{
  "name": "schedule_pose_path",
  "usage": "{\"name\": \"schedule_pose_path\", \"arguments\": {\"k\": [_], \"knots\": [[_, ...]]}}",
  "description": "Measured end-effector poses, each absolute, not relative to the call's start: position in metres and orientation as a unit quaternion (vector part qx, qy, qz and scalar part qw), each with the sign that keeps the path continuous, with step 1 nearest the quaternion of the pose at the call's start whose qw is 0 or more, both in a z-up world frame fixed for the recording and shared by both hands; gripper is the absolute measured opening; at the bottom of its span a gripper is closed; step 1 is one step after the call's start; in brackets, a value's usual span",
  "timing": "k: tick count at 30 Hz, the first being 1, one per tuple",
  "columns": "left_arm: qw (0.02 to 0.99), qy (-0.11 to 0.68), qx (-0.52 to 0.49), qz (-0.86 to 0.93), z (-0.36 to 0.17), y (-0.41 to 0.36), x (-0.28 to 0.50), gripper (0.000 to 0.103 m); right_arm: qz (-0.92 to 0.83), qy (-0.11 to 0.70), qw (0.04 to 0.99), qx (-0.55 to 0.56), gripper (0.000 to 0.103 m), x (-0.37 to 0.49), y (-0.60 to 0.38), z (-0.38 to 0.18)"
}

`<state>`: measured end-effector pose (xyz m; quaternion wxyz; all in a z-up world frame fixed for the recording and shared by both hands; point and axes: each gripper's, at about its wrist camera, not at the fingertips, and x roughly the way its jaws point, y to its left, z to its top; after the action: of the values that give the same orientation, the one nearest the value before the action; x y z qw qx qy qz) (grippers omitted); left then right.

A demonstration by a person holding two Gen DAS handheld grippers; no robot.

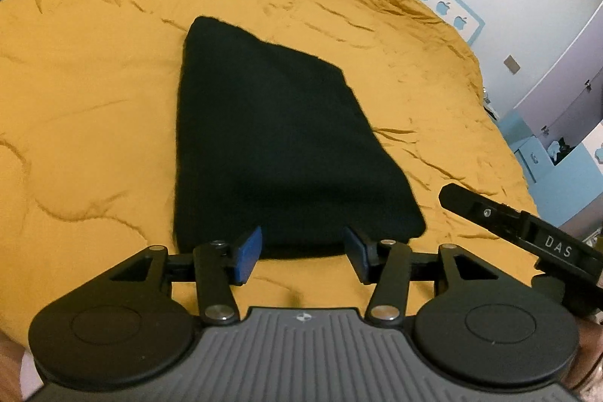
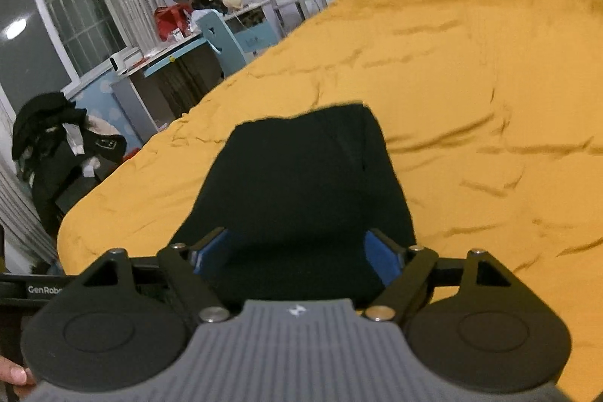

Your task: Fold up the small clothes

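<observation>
Black garment (image 1: 286, 145) lies folded into a compact rectangle on the yellow bedspread (image 1: 94, 93), just beyond both tools. Left gripper (image 1: 301, 253) and right gripper (image 2: 297, 253) stand released, nothing between the pads. Fold appears complete; next move likely calls for fetching another piece

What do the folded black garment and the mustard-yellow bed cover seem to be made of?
The folded black garment looks like a soft matte knit or fleece: its edges are fuzzy and it shows no shine. The mustard-yellow bed cover seems a thin woven fabric, perhaps cotton: matte, with many fine sharp creases.
</observation>
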<state>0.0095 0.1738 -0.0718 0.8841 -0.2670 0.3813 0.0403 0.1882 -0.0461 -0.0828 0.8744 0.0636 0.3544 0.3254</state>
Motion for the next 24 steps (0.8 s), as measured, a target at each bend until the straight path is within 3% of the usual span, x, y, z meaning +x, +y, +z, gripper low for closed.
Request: {"name": "schedule_pose_path", "arguments": {"k": [6,13,24], "knots": [[0.893,0.369,-0.250,0.054,-0.049,0.155,-0.009,0.068,0.303,0.328,0.894,0.028,0.081,0.149,-0.050,-0.055],[0.902,0.371,-0.201,0.092,-0.027,0.127,-0.033,0.083,0.256,0.333,0.908,0.001,0.081,0.108,-0.057,-0.049],[0.893,0.388,-0.202,0.104,-0.028,0.110,-0.040,0.084,0.232,0.379,0.896,-0.014,0.081,0.084,-0.056,-0.040]]}}
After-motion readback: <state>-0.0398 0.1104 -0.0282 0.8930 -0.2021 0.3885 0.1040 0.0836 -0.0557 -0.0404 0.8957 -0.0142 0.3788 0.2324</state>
